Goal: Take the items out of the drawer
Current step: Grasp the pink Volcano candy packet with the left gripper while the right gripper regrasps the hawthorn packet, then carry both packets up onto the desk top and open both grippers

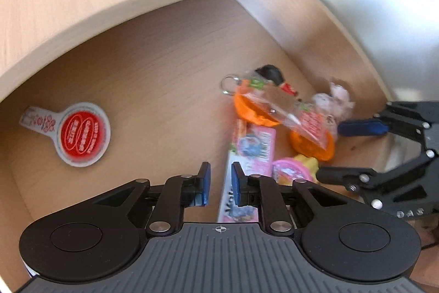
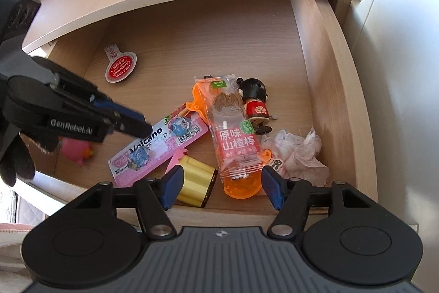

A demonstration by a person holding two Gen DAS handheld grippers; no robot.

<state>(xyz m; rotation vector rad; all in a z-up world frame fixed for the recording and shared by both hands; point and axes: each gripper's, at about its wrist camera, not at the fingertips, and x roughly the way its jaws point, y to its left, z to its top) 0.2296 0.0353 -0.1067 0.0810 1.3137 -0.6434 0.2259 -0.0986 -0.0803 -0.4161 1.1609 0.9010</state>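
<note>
1. Low in the frame's centre, the left gripper (image 1: 221, 180) hangs, fingers narrowly parted and empty, over the pink packet (image 1: 247, 153) in the drawer (image 1: 164, 45).
2. Right gripper (image 2: 219, 186) fingers spread, empty, above the orange snack pack (image 2: 236, 144).
3. Risk: the narrow gap may skid off the flat packet.

Pink Volcano pack (image 2: 157, 148), orange case (image 2: 241, 183), yellow roll (image 2: 196, 180).

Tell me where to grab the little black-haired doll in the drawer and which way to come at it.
Grip the doll across its red body, below the big round head, coming down from above. It lies on its back on the drawer floor with its right flank clear; the snack packet crowds its left, so place that jaw carefully.
</note>
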